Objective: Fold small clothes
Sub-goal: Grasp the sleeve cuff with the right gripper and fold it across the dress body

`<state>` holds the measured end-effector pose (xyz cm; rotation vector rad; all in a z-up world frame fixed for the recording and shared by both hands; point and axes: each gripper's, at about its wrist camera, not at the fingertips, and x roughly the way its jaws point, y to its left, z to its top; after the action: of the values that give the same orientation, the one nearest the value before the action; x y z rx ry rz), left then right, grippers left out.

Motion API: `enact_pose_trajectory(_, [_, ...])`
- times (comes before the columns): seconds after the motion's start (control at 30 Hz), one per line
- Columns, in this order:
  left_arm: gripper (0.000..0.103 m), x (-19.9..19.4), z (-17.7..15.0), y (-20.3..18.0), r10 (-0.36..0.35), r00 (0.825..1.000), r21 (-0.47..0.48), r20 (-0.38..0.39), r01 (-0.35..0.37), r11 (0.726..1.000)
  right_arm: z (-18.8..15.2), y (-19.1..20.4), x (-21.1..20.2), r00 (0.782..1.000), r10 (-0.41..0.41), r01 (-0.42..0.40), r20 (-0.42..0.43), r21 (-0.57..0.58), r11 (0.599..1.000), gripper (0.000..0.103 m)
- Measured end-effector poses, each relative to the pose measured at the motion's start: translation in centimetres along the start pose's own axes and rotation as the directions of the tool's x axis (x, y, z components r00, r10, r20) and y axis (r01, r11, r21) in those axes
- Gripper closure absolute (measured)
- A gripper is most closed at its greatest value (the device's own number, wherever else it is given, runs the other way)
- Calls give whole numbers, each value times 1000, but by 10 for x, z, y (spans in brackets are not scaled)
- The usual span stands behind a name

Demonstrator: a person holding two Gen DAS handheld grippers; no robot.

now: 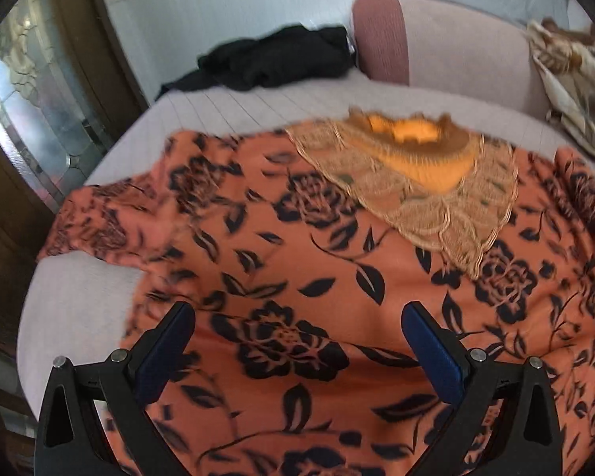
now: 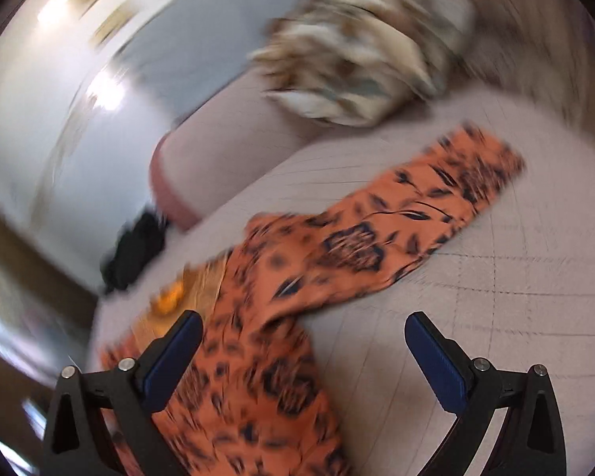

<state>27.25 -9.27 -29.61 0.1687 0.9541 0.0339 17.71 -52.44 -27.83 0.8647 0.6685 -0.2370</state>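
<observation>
An orange top with black flowers [image 1: 297,277] lies spread flat on the pale bed cover [image 1: 238,107], its beige lace neckline [image 1: 436,198] toward the far side. My left gripper [image 1: 297,317] is open and empty, hovering over the garment's body. In the right wrist view, the same orange top [image 2: 258,377] shows with one sleeve [image 2: 416,214] stretched out to the right. My right gripper [image 2: 303,329] is open and empty above the sleeve's base and the bare cover. The right view is blurred by motion.
A black garment [image 1: 273,59] lies bunched at the far edge by the wall. A beige patterned cloth [image 1: 571,79] lies at the back right over a pink bolster [image 1: 436,39]. A glazed wooden door [image 1: 39,91] stands at the left.
</observation>
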Motion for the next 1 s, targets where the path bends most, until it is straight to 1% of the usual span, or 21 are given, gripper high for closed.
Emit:
enact_pose_trajectory(0.07, [0, 13, 0, -5, -41, 998, 17, -43, 41, 999, 23, -38, 10, 999, 37, -40, 21, 154, 987, 1])
enact_pose_trajectory(0.13, [0, 30, -6, -10, -30, 994, 51, -103, 36, 998, 40, -71, 24, 996, 72, -85, 54, 286, 955, 4])
enact_pose_trajectory(0.17, [0, 32, -8, -8, -47, 995, 38, -84, 51, 998, 46, -86, 32, 994, 91, -107, 63, 342, 933, 7])
enact_pose_trajectory(0.2, [0, 29, -11, -6, -61, 997, 12, -55, 61, 998, 51, -96, 39, 993, 102, -118, 63, 379, 918, 14])
enact_pose_trajectory(0.23, [0, 29, -12, -5, -62, 996, 2, -57, 62, 998, 57, -107, 47, 994, 96, -112, 61, 408, 906, 18])
enact_pose_trajectory(0.3, [0, 31, -13, -6, -63, 997, 10, -51, 64, 998, 70, -126, 64, 994, 69, -98, 83, 432, 897, 22])
enact_pose_trajectory(0.33, [0, 32, -15, -6, -72, 996, 8, -51, 72, 997, 74, -134, 72, 995, 53, -85, 82, 449, 890, 29])
enact_pose_trajectory(0.37, [0, 32, -15, -5, -78, 996, 6, -51, 78, 997, 78, -140, 78, 995, 42, -78, 89, 466, 881, 30])
enact_pose_trajectory(0.4, [0, 33, -15, -5, -82, 995, 5, -52, 82, 997, 84, -143, 80, 993, 37, -83, 109, 464, 882, 31])
enact_pose_trajectory(0.47, [0, 32, -16, -6, -83, 995, 6, -57, 84, 996, 98, -140, 84, 991, 16, -72, 134, 429, 900, 32])
enact_pose_trajectory(0.5, [0, 30, -16, -4, -81, 995, 9, -55, 82, 997, 100, -139, 87, 990, 0, -58, 139, 414, 908, 40])
enact_pose_trajectory(0.53, [0, 30, -17, -5, -79, 995, 11, -53, 79, 997, 103, -141, 92, 989, -13, -47, 144, 408, 912, 51])
enact_pose_trajectory(0.57, [0, 30, -17, -5, -78, 995, 13, -55, 78, 997, 103, -144, 95, 988, -30, -34, 151, 404, 914, 59])
enact_pose_trajectory(0.6, [0, 32, -14, -4, -77, 995, 15, -59, 78, 997, 102, -148, 98, 986, -56, -13, 159, 403, 915, 78])
enact_pose_trajectory(0.63, [0, 32, -13, -4, -79, 995, 18, -66, 81, 997, 102, -152, 100, 985, -70, -1, 161, 405, 914, 91])
enact_pose_trajectory(0.73, [0, 38, -3, -2, -85, 993, 31, -83, 88, 996, 102, -154, 94, 983, -64, -15, 172, 425, 905, 94])
enact_pose_trajectory(0.77, [0, 37, 0, 0, -84, 993, 28, -78, 86, 996, 103, -149, 88, 980, -65, -19, 187, 416, 909, 94])
enact_pose_trajectory(0.83, [0, 32, 6, 8, -54, 997, 9, -48, 55, 998, 104, -133, 72, 970, -25, -71, 243, 377, 924, 95])
enact_pose_trajectory(0.87, [0, 29, 9, 14, -38, 999, -6, -34, 38, 999, 105, -123, 62, 962, 3, -102, 272, 350, 931, 95])
enact_pose_trajectory(0.93, [0, 24, 15, 33, 2, 1000, -56, -21, -3, 998, 106, -91, 38, 940, 82, -180, 332, 276, 944, 95])
enact_pose_trajectory(1.0, [0, 22, 21, 54, 54, 998, -116, -19, -56, 992, 100, -49, 11, 906, 183, -269, 382, 183, 946, 95])
